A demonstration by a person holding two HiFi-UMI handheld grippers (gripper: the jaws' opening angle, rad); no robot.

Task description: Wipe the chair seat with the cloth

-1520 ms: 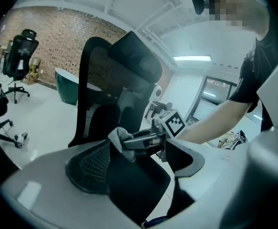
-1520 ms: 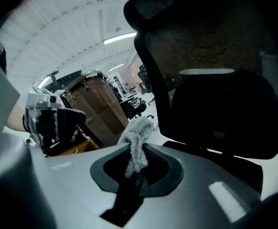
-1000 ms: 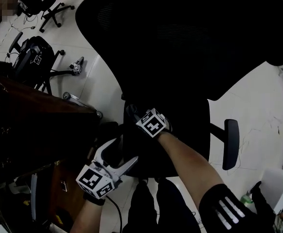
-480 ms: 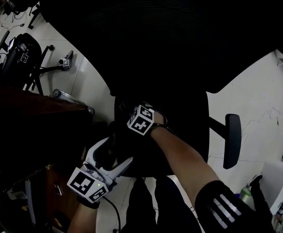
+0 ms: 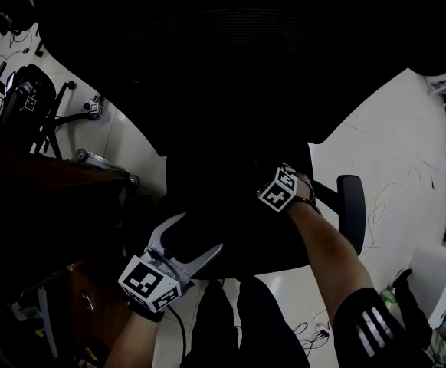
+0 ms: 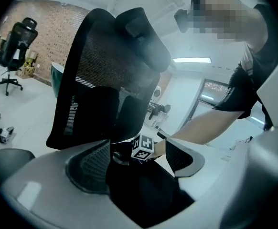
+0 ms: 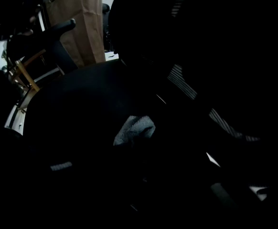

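Observation:
The black office chair fills the head view, its seat (image 5: 231, 228) below the wide mesh backrest (image 5: 246, 60). My left gripper (image 5: 188, 245) is at the seat's front left edge, open, with that edge between its wide-spread jaws. The left gripper view shows the same dark seat edge (image 6: 144, 190) in the gap. My right gripper (image 5: 278, 188) is low over the seat's right side, near the backrest. The right gripper view is very dark. A bunched grey cloth (image 7: 135, 129) shows at the jaw tips against the seat (image 7: 81, 104), and the gripper looks shut on it.
The chair's right armrest (image 5: 351, 213) juts out beside my right arm. A dark wooden desk (image 5: 47, 205) stands close on the left, with another black chair (image 5: 24, 102) beyond it. A brown paper bag (image 7: 79, 27) stands past the seat. My legs (image 5: 246, 328) are just below the seat.
My right gripper has swept with the cloth from the seat's left side to its right side. The left gripper has stayed at the front left edge. The head view has shifted a little.

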